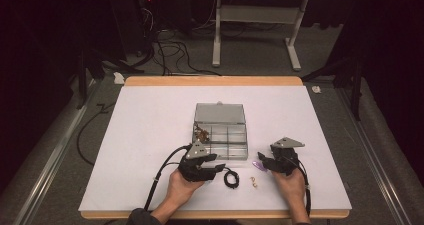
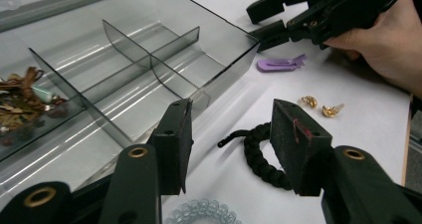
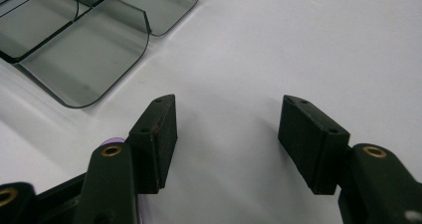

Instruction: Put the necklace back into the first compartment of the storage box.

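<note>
Smoky plastic organizer box (image 1: pixel 222 135) holds one brown trinket cluster (image 2: pixel 25 97); black braided bracelet (image 2: pixel 256 149), gold earrings (image 2: pixel 321 106) and purple clip (image 2: pixel 279 63) await on the tabletop (image 1: pixel 150 135). Left claw (image 2: pixel 229 144) and right claw (image 3: pixel 229 134) gape empty.

Both grippers are black. The left gripper (image 1: pixel 220 168) and the right gripper (image 1: pixel 262 161) each carry a grey three-cornered plate on top and trail a black cable. Their jaws end in flat black pads (image 2: pixel 174 134) on arms with brass-coloured rivets. One left pad bears a red scratch. A dark sleeve (image 1: pixel 141 217) covers the left forearm.
</note>
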`<state>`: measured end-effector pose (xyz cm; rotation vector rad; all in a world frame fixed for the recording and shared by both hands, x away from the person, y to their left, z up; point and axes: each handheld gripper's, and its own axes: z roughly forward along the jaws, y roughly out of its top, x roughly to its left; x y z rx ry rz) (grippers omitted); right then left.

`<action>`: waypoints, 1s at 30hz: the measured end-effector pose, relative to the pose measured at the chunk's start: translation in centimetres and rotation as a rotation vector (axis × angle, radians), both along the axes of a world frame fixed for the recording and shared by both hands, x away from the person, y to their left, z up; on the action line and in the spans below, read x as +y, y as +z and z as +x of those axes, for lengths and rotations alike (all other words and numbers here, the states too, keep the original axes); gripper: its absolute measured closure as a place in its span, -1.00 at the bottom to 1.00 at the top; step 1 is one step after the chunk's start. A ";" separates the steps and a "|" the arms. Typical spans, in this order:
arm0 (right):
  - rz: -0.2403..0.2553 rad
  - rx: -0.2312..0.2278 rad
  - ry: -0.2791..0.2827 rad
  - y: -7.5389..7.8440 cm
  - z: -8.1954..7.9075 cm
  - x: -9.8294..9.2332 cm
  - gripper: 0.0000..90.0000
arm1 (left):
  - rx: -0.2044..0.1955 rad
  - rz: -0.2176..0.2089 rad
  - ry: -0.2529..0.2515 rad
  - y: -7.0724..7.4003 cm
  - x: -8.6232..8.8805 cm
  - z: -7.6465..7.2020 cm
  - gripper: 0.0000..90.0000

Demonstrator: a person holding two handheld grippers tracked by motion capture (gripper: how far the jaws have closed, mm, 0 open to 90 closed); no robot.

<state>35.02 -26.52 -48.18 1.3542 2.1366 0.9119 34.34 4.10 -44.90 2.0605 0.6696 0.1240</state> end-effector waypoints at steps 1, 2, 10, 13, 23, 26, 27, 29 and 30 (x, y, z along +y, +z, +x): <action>0.000 -0.001 0.001 0.0 0.0 0.0 -0.09 | 0.000 0.007 -0.004 -0.1 -0.2 -0.1 0.15; -0.001 -0.001 0.001 0.0 0.0 0.0 -0.09 | -0.003 0.010 -0.004 -0.1 -0.5 -0.2 0.16; -0.002 -0.002 0.002 0.0 0.0 0.0 -0.09 | -0.010 0.077 -0.035 -1.4 -2.6 -0.5 0.22; -0.001 -0.002 0.001 0.0 0.0 0.0 -0.09 | -0.003 0.096 -0.032 -1.8 -3.0 -0.4 0.24; -0.002 -0.002 0.001 0.0 0.0 0.0 -0.09 | 0.003 0.148 -0.053 -2.8 -3.7 -0.4 0.54; -0.003 -0.003 0.002 0.0 0.0 0.0 -0.09 | 0.005 0.156 -0.057 -2.9 -3.8 -0.4 0.56; -0.001 -0.002 0.001 0.0 0.0 0.0 -0.09 | 0.003 0.161 -0.061 -2.8 -3.8 -0.4 0.58; -0.002 -0.001 0.001 0.0 0.0 0.0 -0.09 | -0.007 0.170 -0.065 -2.8 -4.0 -0.6 0.62; -0.002 -0.001 0.000 0.0 0.0 0.0 -0.09 | -0.015 0.176 -0.067 -2.8 -4.1 -0.6 0.64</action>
